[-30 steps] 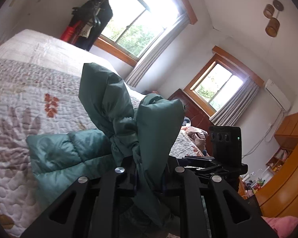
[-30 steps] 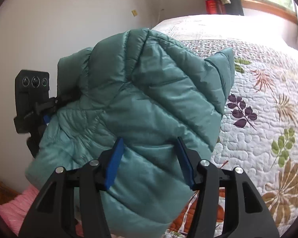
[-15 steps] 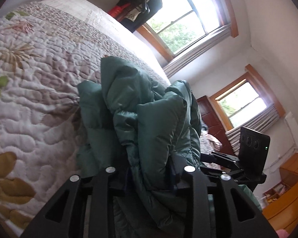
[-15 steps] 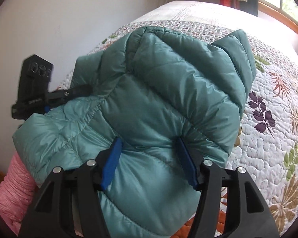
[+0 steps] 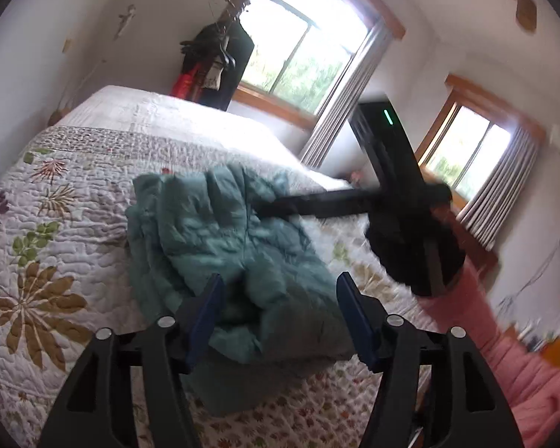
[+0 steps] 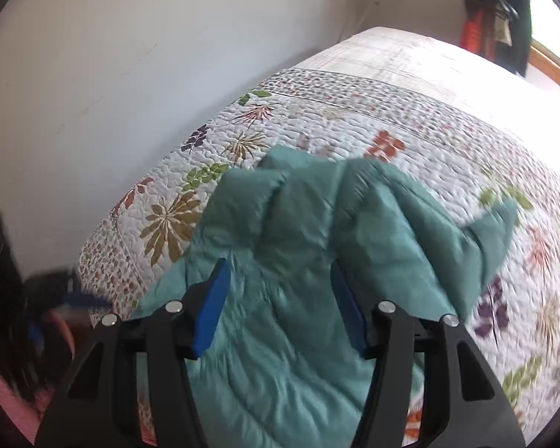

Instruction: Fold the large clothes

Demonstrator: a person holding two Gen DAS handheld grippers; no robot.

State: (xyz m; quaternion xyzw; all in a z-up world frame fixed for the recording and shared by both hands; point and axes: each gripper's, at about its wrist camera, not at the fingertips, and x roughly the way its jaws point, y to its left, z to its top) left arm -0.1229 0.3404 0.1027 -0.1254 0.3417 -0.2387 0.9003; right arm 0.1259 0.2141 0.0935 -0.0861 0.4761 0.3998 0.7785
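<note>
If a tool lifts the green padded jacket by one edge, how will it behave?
The green padded jacket probably droops: it lies crumpled in soft folds on the quilt. Its puffy quilting suggests it is light for its bulk. The smooth shell may slip.

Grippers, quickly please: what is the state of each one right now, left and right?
Left gripper: open, holding nothing; the teal jacket lies on the bed below it.
Right gripper: open, jacket not pinched.

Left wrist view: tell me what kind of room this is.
Most likely a home bedroom: a bed with a floral quilt, curtained windows, clothes hanging by the window, and a teal puffer jacket lying on the quilt.
</note>
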